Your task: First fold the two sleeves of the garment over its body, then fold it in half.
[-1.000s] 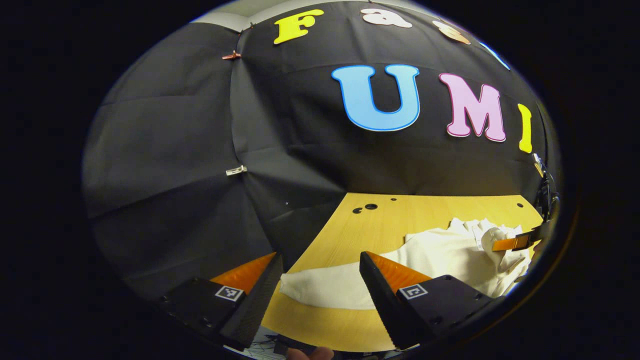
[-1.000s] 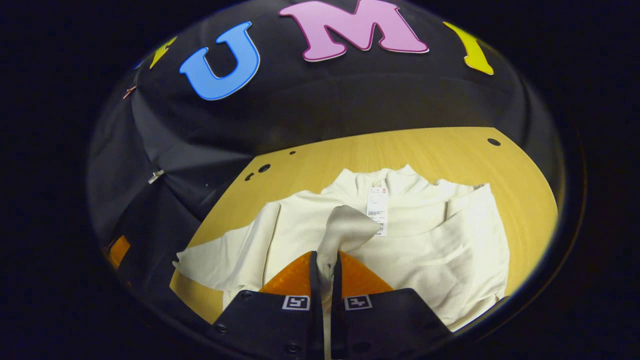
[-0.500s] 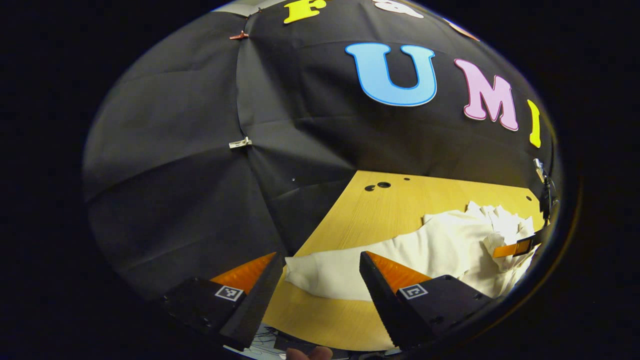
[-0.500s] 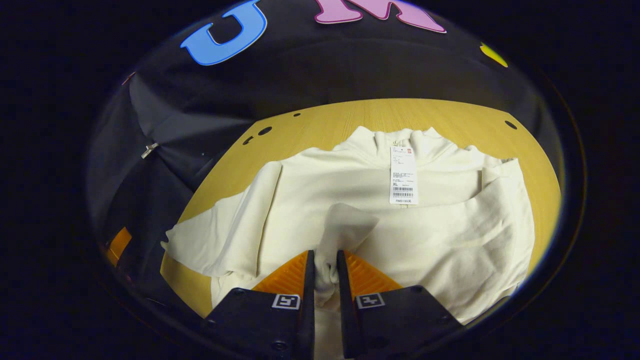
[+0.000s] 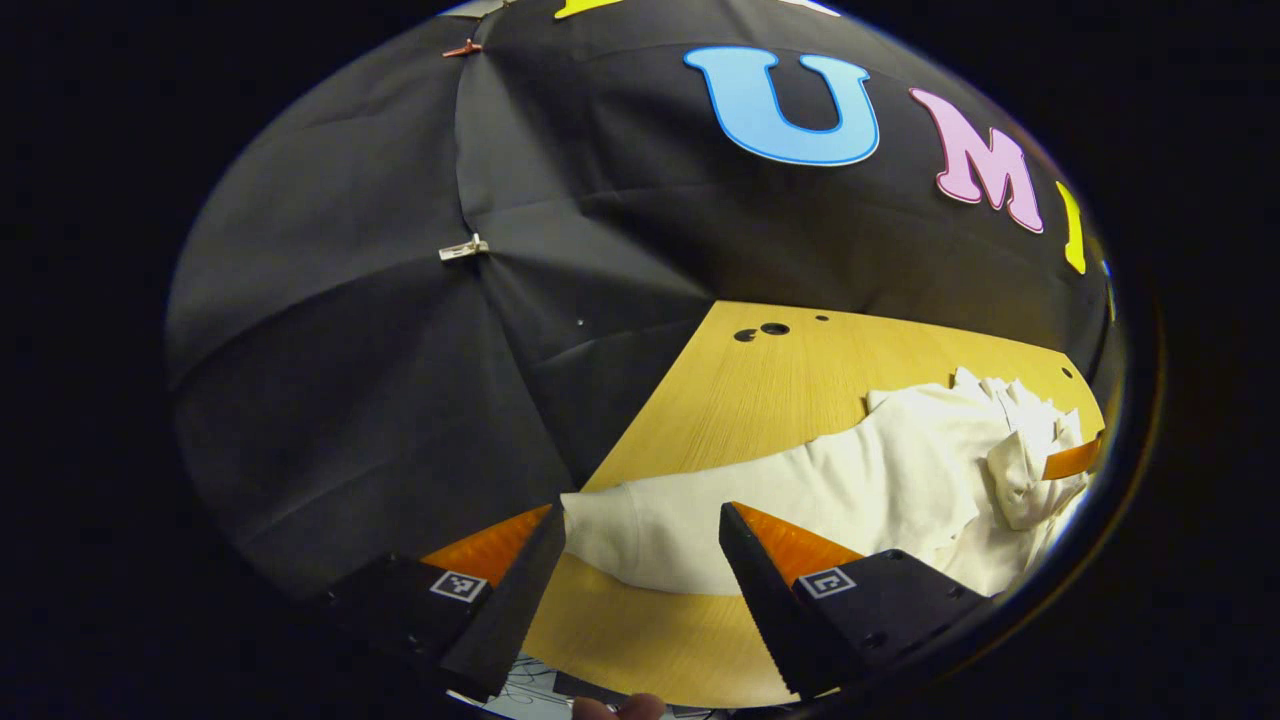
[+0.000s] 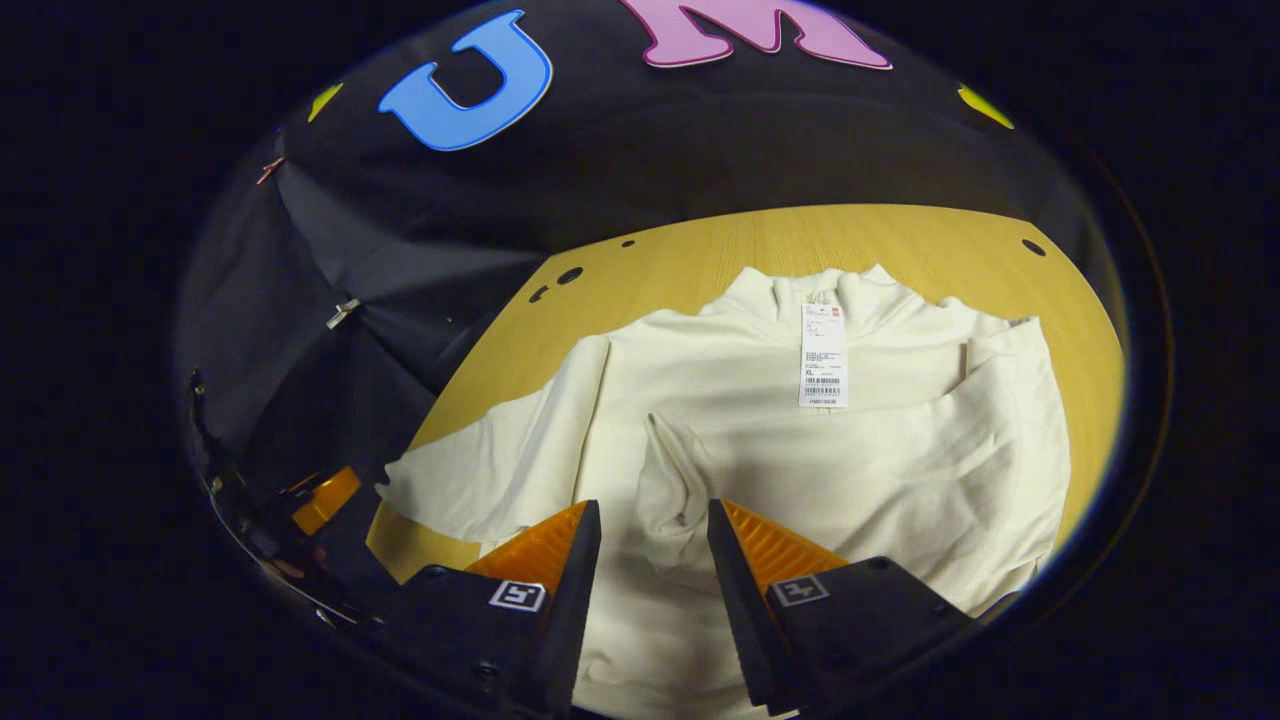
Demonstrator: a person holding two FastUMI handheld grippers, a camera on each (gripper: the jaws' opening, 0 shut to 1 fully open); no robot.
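A cream long-sleeved garment (image 6: 760, 450) lies on the wooden table (image 6: 700, 250), collar at the far side with a white paper tag (image 6: 823, 355) on its chest. One sleeve lies folded across the body, its cuff (image 6: 668, 490) crumpled between the fingers of my right gripper (image 6: 652, 520), which stands open around it. The other sleeve (image 5: 720, 510) stretches out flat toward the table's near left corner. My left gripper (image 5: 640, 525) is open, its fingers on either side of that sleeve's cuff end (image 5: 600, 525), a little above it. An orange finger (image 5: 1070, 462) of the right gripper shows at the far right edge.
Several dark round holes (image 5: 760, 330) mark the table's far left corner. Black cloth walls close the table at the back and left. The near table edge (image 5: 640, 680) runs just beneath the left gripper. A fingertip of a hand (image 5: 615, 708) shows at the bottom.
The right gripper lowered the folded sleeve onto the body and opened, letting the cuff go. The left gripper tipped downward over the outstretched sleeve's cuff and stayed open.
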